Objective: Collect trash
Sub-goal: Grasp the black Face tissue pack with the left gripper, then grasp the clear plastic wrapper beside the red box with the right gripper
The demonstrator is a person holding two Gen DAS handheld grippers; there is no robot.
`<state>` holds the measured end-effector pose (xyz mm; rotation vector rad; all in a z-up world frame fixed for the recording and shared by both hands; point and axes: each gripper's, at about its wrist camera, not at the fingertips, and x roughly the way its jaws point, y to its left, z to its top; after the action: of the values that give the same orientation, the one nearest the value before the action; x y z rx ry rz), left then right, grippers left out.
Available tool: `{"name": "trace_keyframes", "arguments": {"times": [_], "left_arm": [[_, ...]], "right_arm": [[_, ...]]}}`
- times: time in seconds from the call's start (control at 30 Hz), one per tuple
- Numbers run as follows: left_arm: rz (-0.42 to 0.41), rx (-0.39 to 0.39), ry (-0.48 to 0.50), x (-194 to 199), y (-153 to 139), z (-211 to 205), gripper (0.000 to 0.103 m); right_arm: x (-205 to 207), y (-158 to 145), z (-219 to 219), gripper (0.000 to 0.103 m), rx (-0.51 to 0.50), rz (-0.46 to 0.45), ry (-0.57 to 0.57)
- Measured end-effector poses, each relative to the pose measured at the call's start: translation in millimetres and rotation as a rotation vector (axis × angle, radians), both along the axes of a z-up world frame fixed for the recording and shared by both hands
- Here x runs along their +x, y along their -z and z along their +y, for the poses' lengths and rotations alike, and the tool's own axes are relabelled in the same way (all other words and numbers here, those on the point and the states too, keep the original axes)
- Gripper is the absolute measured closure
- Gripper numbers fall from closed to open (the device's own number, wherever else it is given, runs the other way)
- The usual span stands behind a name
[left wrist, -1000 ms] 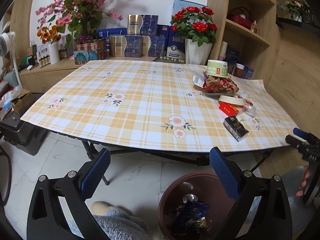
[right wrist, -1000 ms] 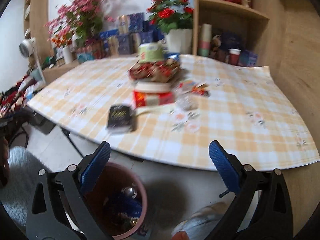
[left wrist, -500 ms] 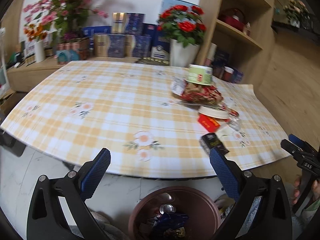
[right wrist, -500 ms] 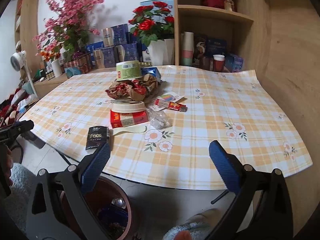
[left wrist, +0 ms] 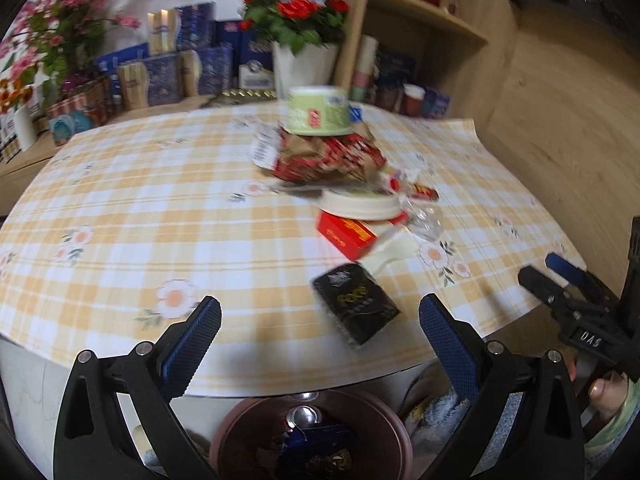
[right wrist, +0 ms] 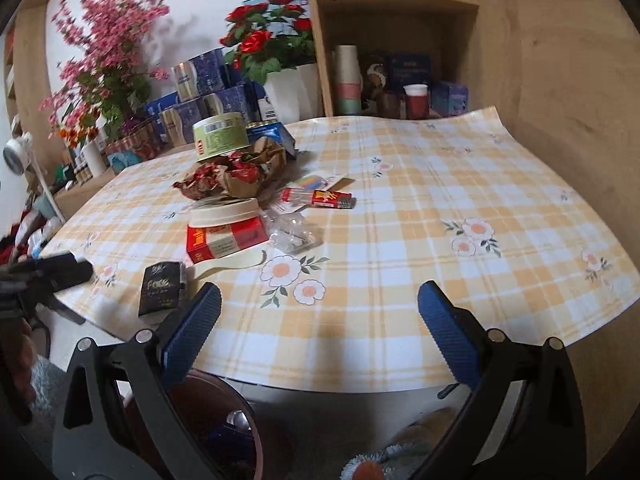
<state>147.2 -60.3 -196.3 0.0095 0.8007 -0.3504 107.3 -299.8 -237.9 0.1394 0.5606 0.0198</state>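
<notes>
Trash lies on the checked tablecloth (left wrist: 160,216): a black packet (left wrist: 354,304) near the front edge, a red box (left wrist: 346,234) under a white lid (left wrist: 360,204), a crumpled red-brown wrapper (left wrist: 324,158) and a green cup (left wrist: 318,116). A brown bin (left wrist: 312,436) with trash stands on the floor below. My left gripper (left wrist: 320,336) is open and empty just short of the black packet. My right gripper (right wrist: 318,332) is open and empty over the table's front edge; the packet (right wrist: 160,288), red box (right wrist: 226,238) and clear plastic (right wrist: 290,232) lie ahead to its left.
Rose pot (right wrist: 284,88), pink flowers (right wrist: 108,56) and blue boxes (right wrist: 200,96) line the back. A wooden shelf (right wrist: 392,40) with cups stands at the back right. The bin (right wrist: 216,432) sits under the table edge. Slippered feet (right wrist: 372,464) are below.
Both grippers have moved forward and up toward the table. The left one swung right, bringing the black packet close in front. The bin has slid lower in both views.
</notes>
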Motion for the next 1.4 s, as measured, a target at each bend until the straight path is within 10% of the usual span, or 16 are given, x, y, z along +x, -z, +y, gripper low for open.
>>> {"name": "trace_keyframes", "arguments": {"times": [0.5, 0.7, 0.87, 1.2, 1.4], "left_arm": [[0.119, 0.152, -0.058, 49, 53, -53, 0.014], [0.086, 0.181, -0.048, 46, 57, -54, 0.048], [0.103, 0.048, -0.066, 43, 48, -29, 0.078], [0.016, -0.087, -0.161, 24, 11, 33, 0.082], [-0.008, -0.107, -0.187, 5, 5, 65, 0.082]], "right_arm": [[18, 19, -23, 0.006, 0.13, 0.082, 0.042], [19, 21, -19, 0.006, 0.126, 0.093, 0.021], [21, 22, -13, 0.006, 0.098, 0.1, 0.014], [49, 15, -10, 0.006, 0.049, 0.06, -0.014], [101, 19, 18, 0.017, -0.207, 0.122, -0.082]]}}
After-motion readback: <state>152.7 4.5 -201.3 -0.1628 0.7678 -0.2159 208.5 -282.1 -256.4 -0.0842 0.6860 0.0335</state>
